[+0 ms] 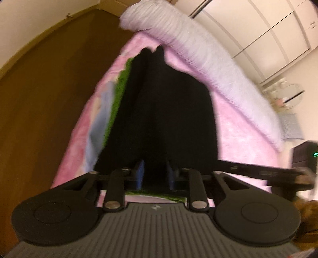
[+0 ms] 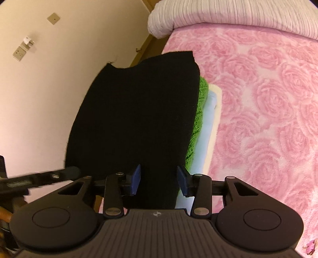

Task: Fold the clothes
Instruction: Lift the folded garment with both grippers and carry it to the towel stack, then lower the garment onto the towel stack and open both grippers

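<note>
A black garment hangs between both grippers above a pink rose-patterned bed. My left gripper has its blue pads closed on the garment's near edge. My right gripper also pinches the black garment, which spreads away from its blue pads. Under the garment lies a stack of folded clothes: a green knit on a light blue piece. The green knit also shows in the left wrist view.
A rolled lilac-white duvet lies along the far side of the bed, also in the right wrist view. Brown wooden floor lies left of the bed. White wardrobe doors stand behind. The other gripper's arm shows at right.
</note>
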{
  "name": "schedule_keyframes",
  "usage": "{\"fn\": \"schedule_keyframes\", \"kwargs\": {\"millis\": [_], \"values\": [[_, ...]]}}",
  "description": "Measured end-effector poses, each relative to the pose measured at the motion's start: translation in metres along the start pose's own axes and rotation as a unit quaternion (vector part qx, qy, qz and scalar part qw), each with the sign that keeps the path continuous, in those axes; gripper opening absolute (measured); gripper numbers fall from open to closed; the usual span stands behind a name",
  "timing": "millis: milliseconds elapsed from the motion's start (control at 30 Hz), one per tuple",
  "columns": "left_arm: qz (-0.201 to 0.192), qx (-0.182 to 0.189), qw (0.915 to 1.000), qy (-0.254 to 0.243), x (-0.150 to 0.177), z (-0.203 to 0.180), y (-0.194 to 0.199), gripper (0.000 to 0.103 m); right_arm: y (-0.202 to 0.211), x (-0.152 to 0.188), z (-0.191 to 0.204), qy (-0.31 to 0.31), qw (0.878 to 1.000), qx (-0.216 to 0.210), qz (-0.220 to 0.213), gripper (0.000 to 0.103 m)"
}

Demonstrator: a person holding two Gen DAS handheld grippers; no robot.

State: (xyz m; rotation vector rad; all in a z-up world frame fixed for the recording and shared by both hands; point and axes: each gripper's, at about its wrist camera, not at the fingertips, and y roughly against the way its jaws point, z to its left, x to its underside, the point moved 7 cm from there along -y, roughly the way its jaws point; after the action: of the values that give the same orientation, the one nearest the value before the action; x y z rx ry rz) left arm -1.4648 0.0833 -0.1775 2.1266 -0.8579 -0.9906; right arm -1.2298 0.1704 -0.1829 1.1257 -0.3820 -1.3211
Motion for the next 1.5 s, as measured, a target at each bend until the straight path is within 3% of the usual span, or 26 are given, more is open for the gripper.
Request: {"fn": "schedule_keyframes", "kwargs": {"millis": [267, 433, 700, 767, 800, 900, 967, 1033, 1067, 1100, 1433, 1500], "values": [[-0.031, -0.034, 0.9984, -0.033, -0.015, -0.016, 0.017, 0.018, 0.008, 0.0, 0.016, 0.05, 0.998, 0.027, -0.011, 0.047], [-0.057, -0.025, 0.9966, -0.054, -0.017, -0.032, 0.036, 0.018, 0.027, 0.007, 0.032, 0.094, 0.994, 0.042, -0.02, 0.047], [-0.009, -0.07, 0.9944, -0.079, -0.015, -0.026, -0.005, 0.019, -0.003, 0.028, 0.031, 0.126, 0.988, 0.086, 0.023, 0.043], [-0.006, -0.084, 0.9921, -0.093, -0.015, -0.03, -0.002, 0.019, 0.002, 0.025, 0.034, 0.123, 0.989, 0.086, 0.012, 0.044], [-0.006, -0.094, 0.9903, -0.102, -0.015, -0.034, 0.003, 0.023, 0.007, 0.023, 0.036, 0.123, 0.989, 0.087, 0.006, 0.044], [-0.003, -0.144, 0.983, -0.115, -0.011, -0.043, 0.019, 0.034, 0.024, 0.02, 0.039, 0.117, 0.987, 0.107, -0.004, 0.057], [-0.006, -0.186, 0.9755, -0.118, -0.009, -0.049, 0.032, 0.039, 0.032, 0.021, 0.043, 0.115, 0.986, 0.12, -0.002, 0.078], [-0.017, -0.202, 0.9715, -0.123, -0.006, -0.06, 0.045, 0.044, 0.041, 0.022, 0.047, 0.116, 0.985, 0.129, -0.005, 0.083], [-0.021, -0.205, 0.9706, -0.125, -0.004, -0.066, 0.051, 0.052, 0.046, 0.022, 0.049, 0.118, 0.984, 0.131, -0.007, 0.087], [-0.026, -0.207, 0.9697, -0.128, -0.002, -0.074, 0.058, 0.058, 0.051, 0.023, 0.051, 0.119, 0.984, 0.133, -0.009, 0.089], [-0.076, -0.234, 0.9602, -0.132, 0.026, -0.141, 0.106, 0.077, 0.112, 0.037, 0.059, 0.139, 0.983, 0.117, -0.036, 0.089], [-0.086, -0.239, 0.9589, -0.127, 0.033, -0.154, 0.11, 0.085, 0.125, 0.037, 0.056, 0.143, 0.983, 0.108, -0.042, 0.089]]}}
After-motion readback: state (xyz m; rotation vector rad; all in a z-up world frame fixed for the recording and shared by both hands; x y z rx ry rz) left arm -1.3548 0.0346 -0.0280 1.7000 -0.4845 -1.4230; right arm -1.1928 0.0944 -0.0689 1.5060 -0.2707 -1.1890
